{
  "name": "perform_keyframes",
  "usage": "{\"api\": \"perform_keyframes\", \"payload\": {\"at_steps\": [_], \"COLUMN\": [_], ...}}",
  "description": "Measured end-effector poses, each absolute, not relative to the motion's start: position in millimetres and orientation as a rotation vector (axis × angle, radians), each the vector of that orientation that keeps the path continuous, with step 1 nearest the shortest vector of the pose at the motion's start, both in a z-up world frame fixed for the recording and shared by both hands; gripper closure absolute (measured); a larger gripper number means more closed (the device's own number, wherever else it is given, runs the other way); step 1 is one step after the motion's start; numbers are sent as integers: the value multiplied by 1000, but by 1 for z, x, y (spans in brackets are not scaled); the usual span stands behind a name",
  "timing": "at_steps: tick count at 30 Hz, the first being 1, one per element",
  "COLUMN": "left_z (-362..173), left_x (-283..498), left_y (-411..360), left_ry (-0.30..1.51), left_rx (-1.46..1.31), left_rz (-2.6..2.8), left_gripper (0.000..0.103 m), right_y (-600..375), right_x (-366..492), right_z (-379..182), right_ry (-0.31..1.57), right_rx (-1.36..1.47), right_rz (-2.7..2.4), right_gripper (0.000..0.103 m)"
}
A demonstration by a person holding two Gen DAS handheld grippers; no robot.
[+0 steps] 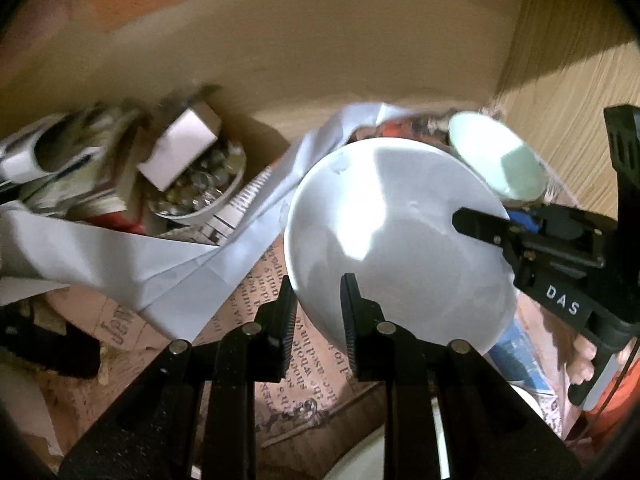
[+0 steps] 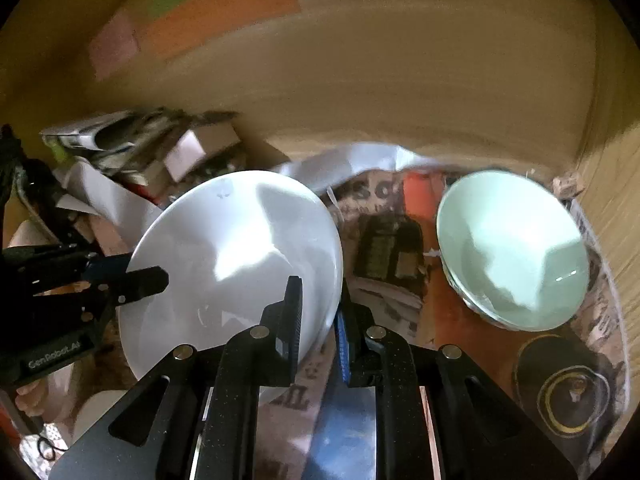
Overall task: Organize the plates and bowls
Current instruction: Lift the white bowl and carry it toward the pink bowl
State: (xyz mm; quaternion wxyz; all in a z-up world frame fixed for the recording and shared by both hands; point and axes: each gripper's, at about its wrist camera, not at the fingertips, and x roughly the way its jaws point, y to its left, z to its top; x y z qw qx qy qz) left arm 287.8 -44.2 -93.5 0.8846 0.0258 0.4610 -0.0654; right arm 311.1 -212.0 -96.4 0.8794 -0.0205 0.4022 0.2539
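Both hand-held grippers pinch the white plate (image 2: 232, 264): the left hand-held gripper (image 1: 318, 312) on one rim, the right hand-held gripper (image 2: 318, 320) on the other. The plate tilts above the tabletop (image 2: 436, 320). The green bowl (image 2: 516, 248) sits nearer the right one.

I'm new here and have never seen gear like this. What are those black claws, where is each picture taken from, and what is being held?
No robot here: a person holds a two-finger gripping tool in each hand, and a fisheye camera on each tool looks along its fingers. One picture is from the left tool, the other from the right tool. Both tools are shut on the rim of one white plate, gripping it from opposite sides. On the newspaper-covered surface sit a pale green bowl, loose white paper, a small bowl of round glassy pieces and, in the right view, a dark disc with gold rings.
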Motion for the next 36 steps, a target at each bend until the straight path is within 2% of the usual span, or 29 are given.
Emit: {"api": "perform_keyframes", "payload": {"at_steps": [14,36], "left_z": [-41,-38], "left_x": [212,108], "left_y": [-17,51], "left_ry": [766,680], "left_rx": [-2,-60], "left_rz": [-91,-6], "left_gripper": [81,81], "right_y": [-190,-129], "right_x": [254,184], "right_z": [-54,-48], "right_ry": [730,706], "right_rx": [-66,-81], "right_rz": [582,704], "right_gripper": [89,89]}}
